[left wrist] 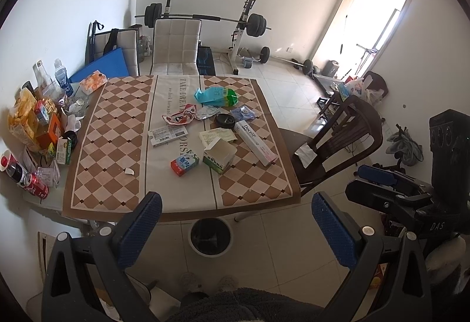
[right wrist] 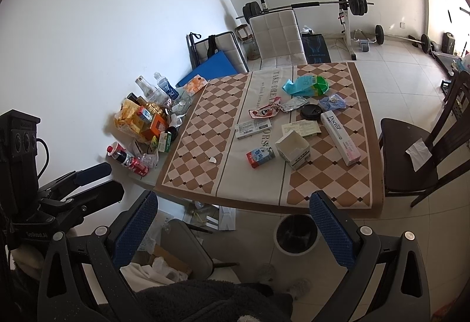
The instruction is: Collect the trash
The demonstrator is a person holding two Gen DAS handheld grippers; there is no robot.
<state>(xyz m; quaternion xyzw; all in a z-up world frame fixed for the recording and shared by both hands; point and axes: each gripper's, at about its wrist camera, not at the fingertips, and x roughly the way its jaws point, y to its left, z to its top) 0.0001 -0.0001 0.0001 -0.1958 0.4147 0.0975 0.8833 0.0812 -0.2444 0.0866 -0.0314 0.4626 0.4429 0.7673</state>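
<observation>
Both your left tongs [left wrist: 236,229] and right tongs [right wrist: 233,229] gape empty; the milk carton [left wrist: 185,164] lies ahead, nearest the bin [left wrist: 210,237], left tongs closer.

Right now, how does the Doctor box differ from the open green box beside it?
The Doctor box is long, slim, white-pink and closed, lying flat. The green box is short, squat, with its top open and looking empty. Both are cardboard cartons on the tablecloth, apart from each other.

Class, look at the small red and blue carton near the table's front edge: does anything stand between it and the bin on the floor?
Nothing visible does. The carton lies short of the table edge, and the bin stands open just below.
</observation>
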